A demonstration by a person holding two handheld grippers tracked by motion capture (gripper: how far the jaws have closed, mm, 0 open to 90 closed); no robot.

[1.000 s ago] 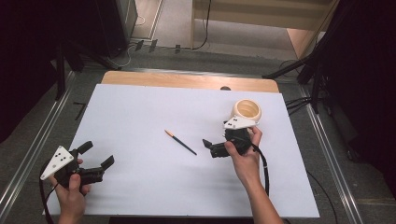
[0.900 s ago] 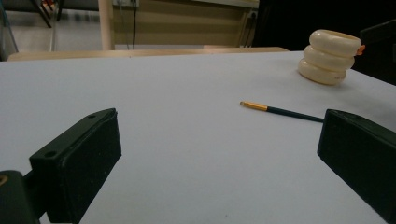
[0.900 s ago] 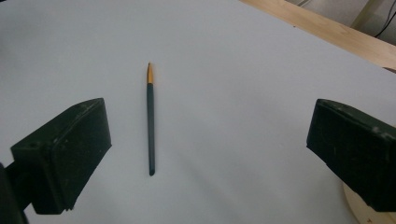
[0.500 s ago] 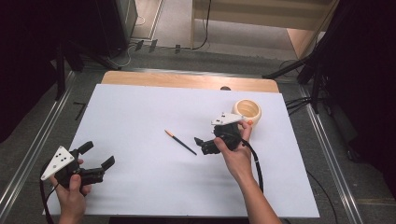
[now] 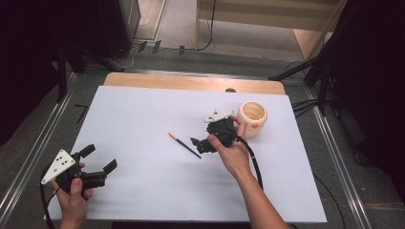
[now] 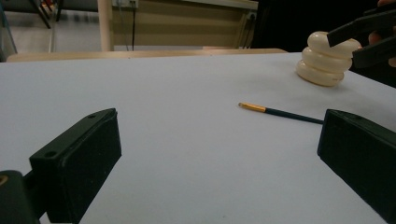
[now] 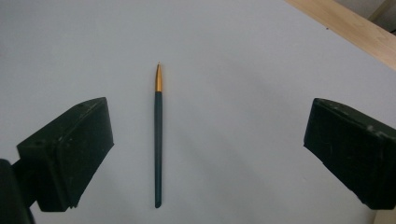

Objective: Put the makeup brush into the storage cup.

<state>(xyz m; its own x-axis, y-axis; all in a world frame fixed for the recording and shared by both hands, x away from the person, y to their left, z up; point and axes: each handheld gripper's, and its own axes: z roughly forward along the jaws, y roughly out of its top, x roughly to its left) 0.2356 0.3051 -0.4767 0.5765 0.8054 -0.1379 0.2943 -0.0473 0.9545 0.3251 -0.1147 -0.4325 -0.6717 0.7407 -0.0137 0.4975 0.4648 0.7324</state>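
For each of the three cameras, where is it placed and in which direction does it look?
High view: above the table's near side, looking forward and down; both forearms and tongs enter from below.
Left gripper view: on the left tongs, low, facing across the sheet to the pen and cream pot; open jaws show.
Right gripper view: on the right tongs, looking down on the pen; open jaws show.
All three share the pen.

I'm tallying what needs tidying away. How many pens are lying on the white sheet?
1. The pen lies near the middle of the white sheet, just ahead of the open right gripper, left of the cream pot. Nothing seems hidden.
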